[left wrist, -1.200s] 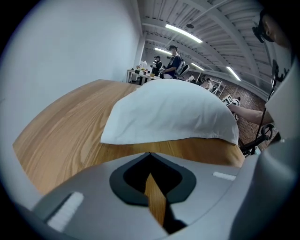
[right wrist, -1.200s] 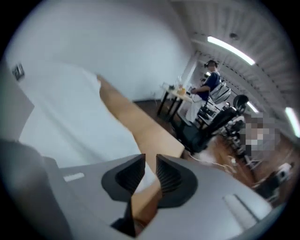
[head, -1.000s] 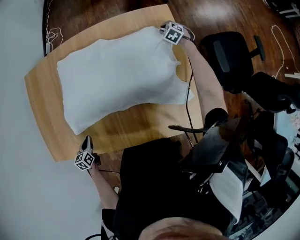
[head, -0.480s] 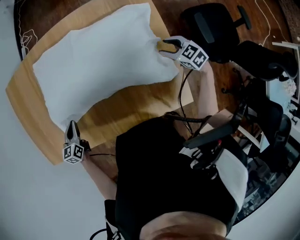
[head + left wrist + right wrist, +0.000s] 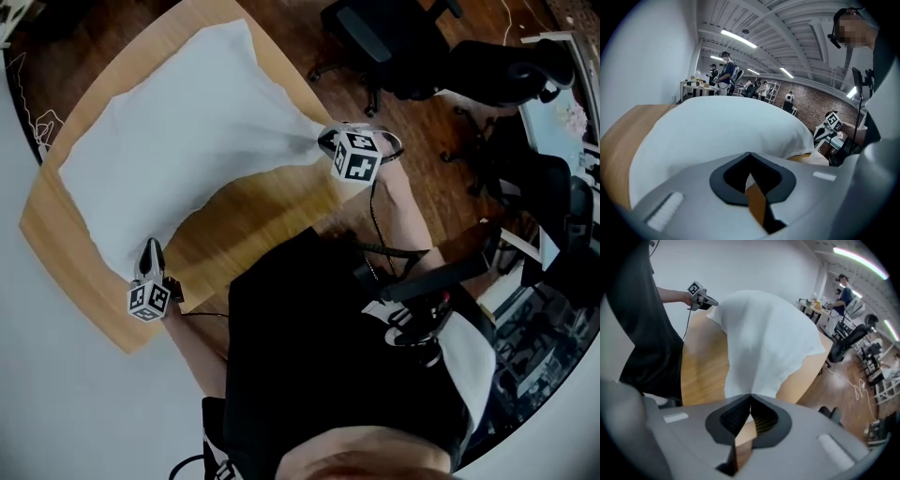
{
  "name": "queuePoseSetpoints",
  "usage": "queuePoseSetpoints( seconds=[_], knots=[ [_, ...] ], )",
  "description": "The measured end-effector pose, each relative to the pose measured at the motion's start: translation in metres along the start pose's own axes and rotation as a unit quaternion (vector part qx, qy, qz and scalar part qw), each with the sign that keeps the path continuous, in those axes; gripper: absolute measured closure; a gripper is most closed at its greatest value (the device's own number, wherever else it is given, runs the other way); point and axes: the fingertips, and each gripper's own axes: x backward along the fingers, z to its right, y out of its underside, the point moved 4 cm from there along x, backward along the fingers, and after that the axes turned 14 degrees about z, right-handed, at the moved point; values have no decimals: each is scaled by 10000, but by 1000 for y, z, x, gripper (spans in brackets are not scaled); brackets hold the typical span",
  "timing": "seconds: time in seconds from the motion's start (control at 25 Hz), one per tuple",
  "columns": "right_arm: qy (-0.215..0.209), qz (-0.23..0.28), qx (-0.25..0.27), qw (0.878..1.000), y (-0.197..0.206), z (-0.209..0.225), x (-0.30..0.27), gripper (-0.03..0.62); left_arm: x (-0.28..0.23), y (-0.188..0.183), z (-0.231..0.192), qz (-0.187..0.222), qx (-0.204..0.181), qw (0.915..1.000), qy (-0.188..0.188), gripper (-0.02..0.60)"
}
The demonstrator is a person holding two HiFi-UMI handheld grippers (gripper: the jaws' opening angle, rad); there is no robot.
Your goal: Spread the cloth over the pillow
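Observation:
A white cloth (image 5: 178, 141) lies in a mound on the wooden table (image 5: 253, 220); the pillow under it is hidden. My right gripper (image 5: 323, 142) is shut on the cloth's right corner, and the fabric runs taut to a point at its tips (image 5: 751, 395). My left gripper (image 5: 150, 247) is at the near left corner, shut, with the cloth's edge at its closed tips (image 5: 750, 153). In the right gripper view the cloth (image 5: 764, 338) stretches away toward the left gripper (image 5: 712, 303). The left gripper view shows the cloth (image 5: 726, 126) bulging just ahead.
Bare wood shows along the table's near side and left edge (image 5: 56, 244). Black office chairs (image 5: 394, 37) stand on the dark floor past the right edge. The person's dark-clothed body (image 5: 319, 356) fills the foreground. People and desks (image 5: 724, 75) stand far off.
The right gripper came away from the cloth's far right corner, opened beside the right edge, then shut on it and drew the fabric to a point. The left gripper kept its place.

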Motion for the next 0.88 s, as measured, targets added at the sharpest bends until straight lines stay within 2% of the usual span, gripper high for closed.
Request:
queuePoseSetpoints(
  seconds=[0.08, 0.16, 0.24, 0.36, 0.44, 0.48, 0.52, 0.6, 0.68, 0.72, 0.76, 0.88],
  knots=[
    [-53, 205, -336, 9992, 24, -5, -26, 588, -2, 13, 9, -164, 47, 9998, 104, 581],
    [37, 323, -405, 9987, 42, -6, -48, 573, -2, 28, 15, -291, 76, 9995, 116, 581],
    [365, 391, -436, 9976, 50, 8, -53, 514, 5, 35, 15, -288, 152, 9995, -47, 581],
    [1010, 368, -782, 9911, 57, 24, -30, 428, 22, 42, -3, -330, 292, 9987, -269, 581],
    [1386, 409, -953, 9849, 51, 25, 4, 427, 33, 47, -26, -407, 304, 9979, -408, 581],
    [1378, 556, -945, 9844, 36, 20, 21, 427, 40, 50, -39, -458, 305, 9972, -501, 581],
    [1151, 757, -884, 9865, 15, 8, 33, 439, 48, 53, -54, -526, 312, 9964, -595, 581],
    [194, 923, -703, 9931, -27, -32, 27, 587, 63, 61, -83, -738, 332, 9942, -703, 581],
    [-625, 540, -411, 9957, -53, -66, -13, 591, 69, 69, -111, -961, 325, 9929, -623, 581],
    [-712, 362, -230, 9965, -63, -70, -38, 591, 68, 70, -124, -1028, 310, 9927, -552, 581],
    [-586, 297, -109, 9978, -73, -62, -62, 591, 67, 71, -134, -1064, 294, 9927, -488, 581],
    [56, 163, -337, 9993, -70, -12, -100, 591, 64, 76, -138, -1146, 242, 9927, -306, 581]
  ],
)
